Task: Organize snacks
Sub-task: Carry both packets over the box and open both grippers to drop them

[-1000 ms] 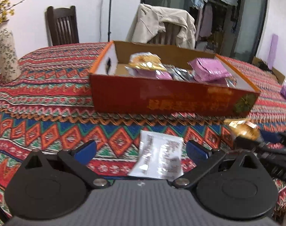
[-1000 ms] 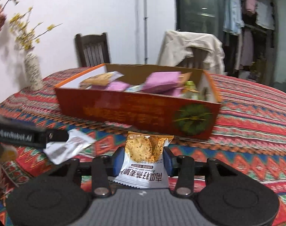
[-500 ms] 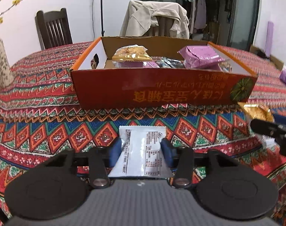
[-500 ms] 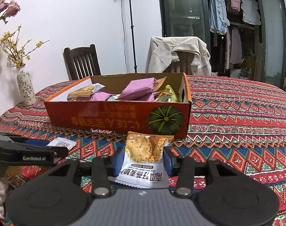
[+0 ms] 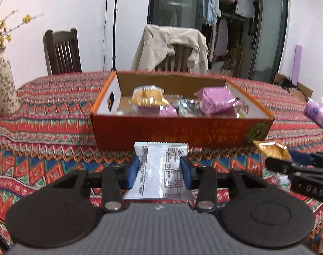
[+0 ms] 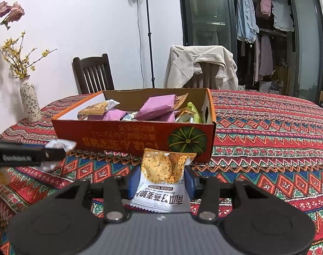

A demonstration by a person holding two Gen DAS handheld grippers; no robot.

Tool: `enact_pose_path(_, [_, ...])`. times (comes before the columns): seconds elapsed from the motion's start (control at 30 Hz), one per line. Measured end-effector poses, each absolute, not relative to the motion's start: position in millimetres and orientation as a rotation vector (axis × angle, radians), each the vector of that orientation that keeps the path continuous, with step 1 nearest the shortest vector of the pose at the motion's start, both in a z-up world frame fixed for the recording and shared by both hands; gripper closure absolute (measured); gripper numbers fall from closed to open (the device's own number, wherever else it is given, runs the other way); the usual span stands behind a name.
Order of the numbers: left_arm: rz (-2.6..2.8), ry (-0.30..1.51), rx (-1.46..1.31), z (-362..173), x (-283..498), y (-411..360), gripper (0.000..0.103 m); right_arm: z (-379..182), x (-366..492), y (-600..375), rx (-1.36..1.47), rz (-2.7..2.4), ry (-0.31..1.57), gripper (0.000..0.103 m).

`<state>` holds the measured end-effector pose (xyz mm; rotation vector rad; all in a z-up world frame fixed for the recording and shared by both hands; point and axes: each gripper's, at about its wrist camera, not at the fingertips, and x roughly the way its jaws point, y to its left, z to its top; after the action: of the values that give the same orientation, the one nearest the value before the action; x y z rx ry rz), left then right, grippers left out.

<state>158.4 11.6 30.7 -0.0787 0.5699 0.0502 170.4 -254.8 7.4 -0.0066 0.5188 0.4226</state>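
The left gripper [image 5: 160, 171] clamps a silver sachet [image 5: 159, 170], and the right gripper [image 6: 161, 180] clamps a cracker packet [image 6: 164, 179], both raised just short of the orange box [image 6: 136, 136] on the surface [image 6: 267, 131]. Each should clear the near wall before release. A second ago the left gripper stood wide around the sachet.

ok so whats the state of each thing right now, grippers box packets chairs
left gripper: jaws shut on white packet, label side up
right gripper: jaws shut on cracker packet, print upside down
orange box: open-topped, on the table, part filled with snack packets
pink packet: lying tilted in the box
vase: upright, holding flowers
beige jacket: draped over a chair back
dark chair: nothing on it
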Motion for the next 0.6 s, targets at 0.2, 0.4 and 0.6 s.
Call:
enact_pose_path(0.2, [0.046,0.529,-0.085,45,156,13,0.06,13,168,-251,-0.013,0.426,0.506,0.06])
enact_pose_path(0.4, [0.036,0.505,-0.091,54,154,13,0.06,17,166,-248,-0.022,0.428,0.498,0.06])
enact_pose_path(0.6, [0.031,0.49,-0.102,58,154,15,0.06,21,166,-244,-0.028,0.429,0.492,0.06])
